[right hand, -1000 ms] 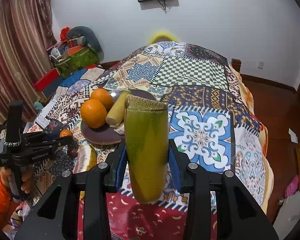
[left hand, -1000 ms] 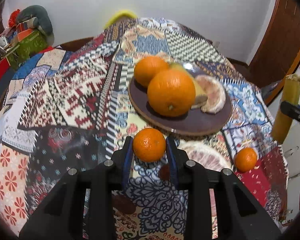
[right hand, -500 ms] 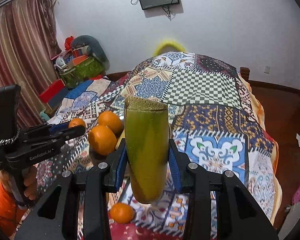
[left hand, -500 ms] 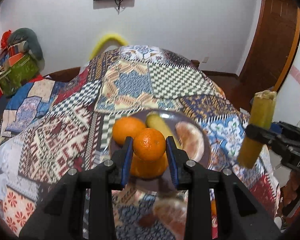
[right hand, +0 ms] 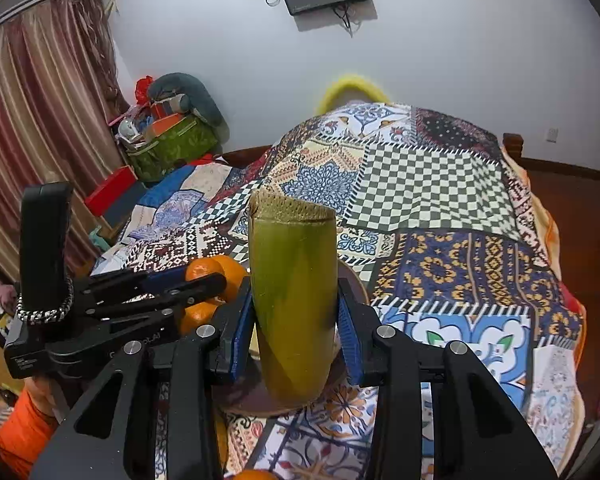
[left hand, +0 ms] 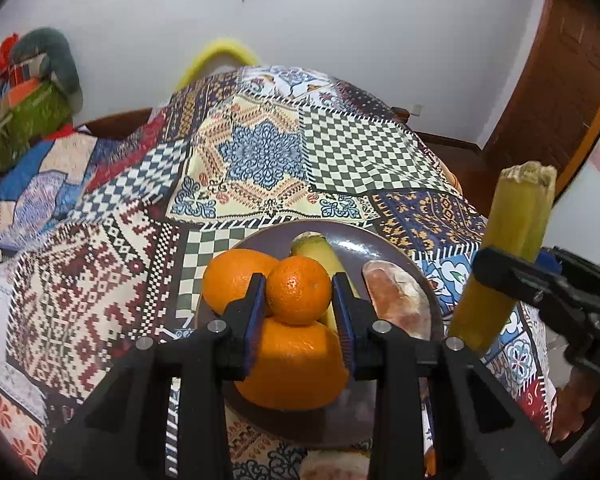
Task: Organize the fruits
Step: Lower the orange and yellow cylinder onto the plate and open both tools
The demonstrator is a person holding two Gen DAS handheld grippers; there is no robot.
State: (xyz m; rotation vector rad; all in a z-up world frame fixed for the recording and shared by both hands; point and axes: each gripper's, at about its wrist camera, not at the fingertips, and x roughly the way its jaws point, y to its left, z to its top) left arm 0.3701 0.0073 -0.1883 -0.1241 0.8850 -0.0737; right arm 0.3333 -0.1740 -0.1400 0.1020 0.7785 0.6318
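Observation:
My left gripper [left hand: 299,298] is shut on a small orange [left hand: 299,295] and holds it above the brown plate [left hand: 384,246]. On the plate lie two large oranges [left hand: 292,364], a yellow-green cane piece [left hand: 318,250] and a peeled pomelo segment [left hand: 398,294]. My right gripper [right hand: 294,320] is shut on a green-yellow sugarcane piece [right hand: 294,300], upright, at the plate's right edge. This piece also shows in the left wrist view [left hand: 504,256]. The left gripper with its orange shows in the right wrist view [right hand: 204,270].
The plate sits on a patchwork quilt [left hand: 260,152] over a bed. Another small orange [right hand: 256,474] lies on the quilt at the near edge. A green basket of clutter [right hand: 172,140] and curtains [right hand: 32,128] stand at the left. A wooden door [left hand: 560,80] is at the right.
My left gripper has lifted the small orange off the quilt and carried it forward over the plate. My right gripper has brought the sugarcane piece in closer to the plate.

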